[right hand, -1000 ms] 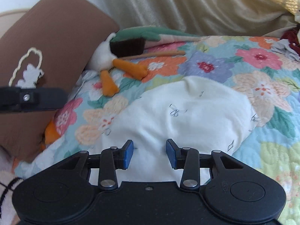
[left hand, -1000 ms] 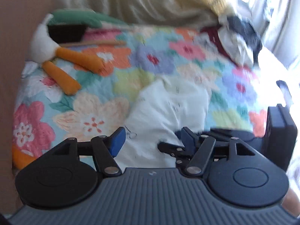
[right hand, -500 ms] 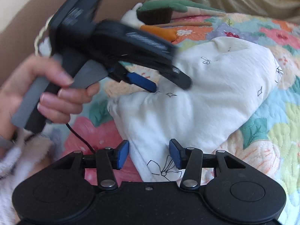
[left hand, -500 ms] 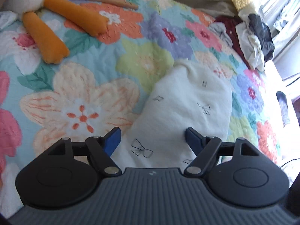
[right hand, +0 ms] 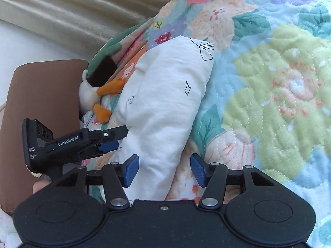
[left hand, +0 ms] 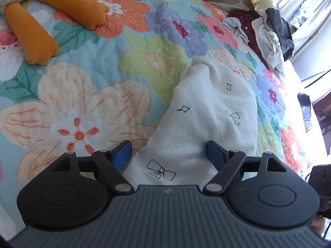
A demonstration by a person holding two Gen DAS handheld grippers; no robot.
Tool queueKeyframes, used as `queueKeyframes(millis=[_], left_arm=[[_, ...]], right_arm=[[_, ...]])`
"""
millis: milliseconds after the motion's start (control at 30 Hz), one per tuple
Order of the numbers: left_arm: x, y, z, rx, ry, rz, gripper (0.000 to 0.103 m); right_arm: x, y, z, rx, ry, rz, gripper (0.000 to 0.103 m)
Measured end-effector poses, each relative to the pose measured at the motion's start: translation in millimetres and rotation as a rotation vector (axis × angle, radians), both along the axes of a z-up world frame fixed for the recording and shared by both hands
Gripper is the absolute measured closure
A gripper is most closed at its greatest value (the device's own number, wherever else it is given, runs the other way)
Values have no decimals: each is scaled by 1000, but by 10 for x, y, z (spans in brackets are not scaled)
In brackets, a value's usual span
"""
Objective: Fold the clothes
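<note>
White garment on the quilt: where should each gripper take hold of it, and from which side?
The white garment lies bunched lengthwise on the quilt. Probably best to pinch the near hem, coming in low from the near end: both the left gripper and the right gripper are open at that edge.

Garment [left hand: 209,119] on quilt [left hand: 86,95], plush duck [left hand: 41,16] behind

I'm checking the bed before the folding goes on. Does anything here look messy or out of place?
Yes. A crumpled heap of dark and white clothes sits unfolded at the quilt's far edge, and the white garment lies bunched into a lumpy roll rather than flat. A plush duck lies beside it.
</note>
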State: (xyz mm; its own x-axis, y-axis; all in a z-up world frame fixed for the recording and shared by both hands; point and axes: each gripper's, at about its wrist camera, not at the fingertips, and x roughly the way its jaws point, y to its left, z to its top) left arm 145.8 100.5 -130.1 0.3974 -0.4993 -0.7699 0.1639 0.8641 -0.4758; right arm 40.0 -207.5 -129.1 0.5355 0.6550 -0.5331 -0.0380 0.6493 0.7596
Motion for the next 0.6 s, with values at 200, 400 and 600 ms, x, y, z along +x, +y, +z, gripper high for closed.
queueKeyframes(millis=[200, 400, 600], left_arm=[[14, 0, -46, -83, 3, 16, 28], [-142, 114, 277, -171, -97, 50, 32], [-508, 413, 611, -251, -250, 172, 29]], right_arm=[[83, 304, -45, -4, -95, 21, 50], [-41, 321, 297, -64, -286, 71, 87], [-167, 366, 751, -180, -338, 204, 87]])
